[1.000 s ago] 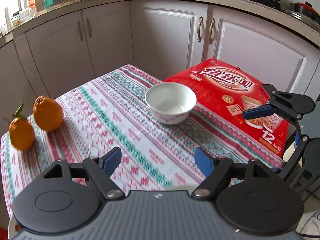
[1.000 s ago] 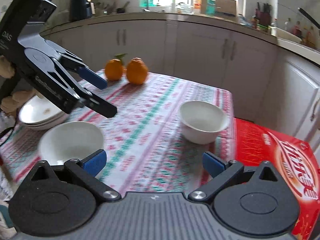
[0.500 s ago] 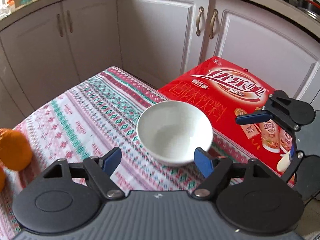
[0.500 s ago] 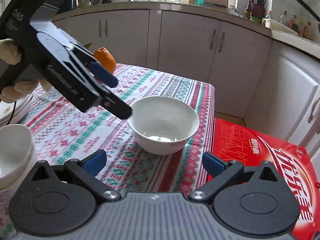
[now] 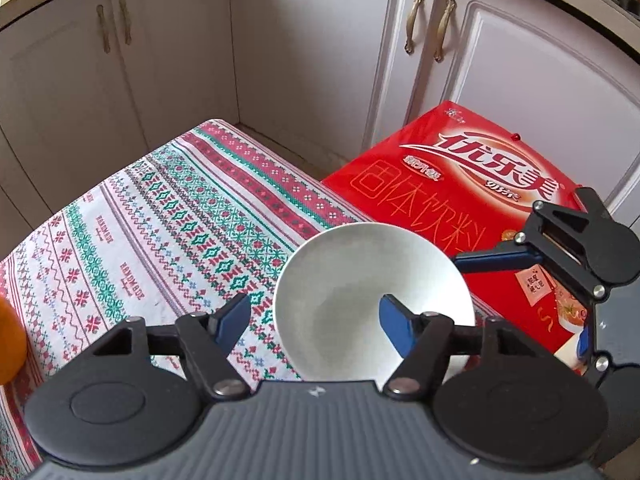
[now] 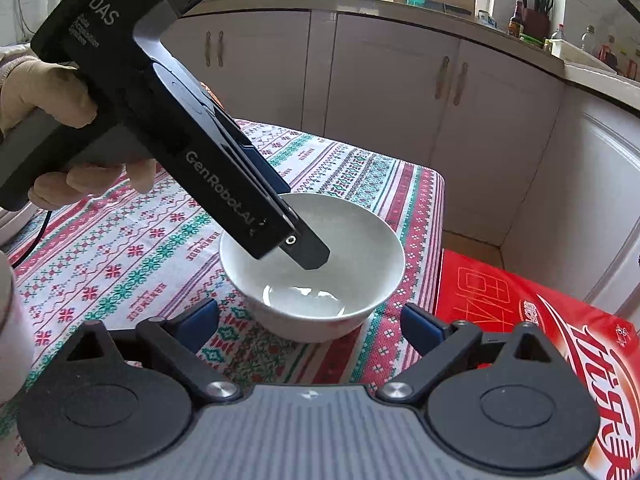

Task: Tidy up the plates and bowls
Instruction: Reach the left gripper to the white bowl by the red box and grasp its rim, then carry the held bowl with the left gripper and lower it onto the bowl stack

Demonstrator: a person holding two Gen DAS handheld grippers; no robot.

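Note:
A white bowl [image 5: 352,280] stands empty on the patterned tablecloth [image 5: 160,220], near the table's corner. My left gripper [image 5: 316,318] straddles the bowl's rim. One finger is outside the wall and the other is over the inside, with a gap on both sides, and the jaws are closing. In the right wrist view the bowl [image 6: 340,280] sits just ahead of my right gripper [image 6: 310,320]. Its fingers stand wider than the bowl without touching it, and its jaws are closing too. There the left gripper [image 6: 292,224] slants down with one fingertip inside the bowl.
A red drink carton [image 5: 460,184] lies beside the table, right of the bowl. An orange [image 5: 8,340] shows at the left edge. Another white bowl [image 6: 10,320] is blurred at the left. A gloved hand [image 6: 40,96] holds the left gripper. White cabinets [image 5: 320,60] stand behind.
Both grippers have come down and closer to the bowl. The left jaws have narrowed and now straddle its rim. The right jaws have narrowed slightly.

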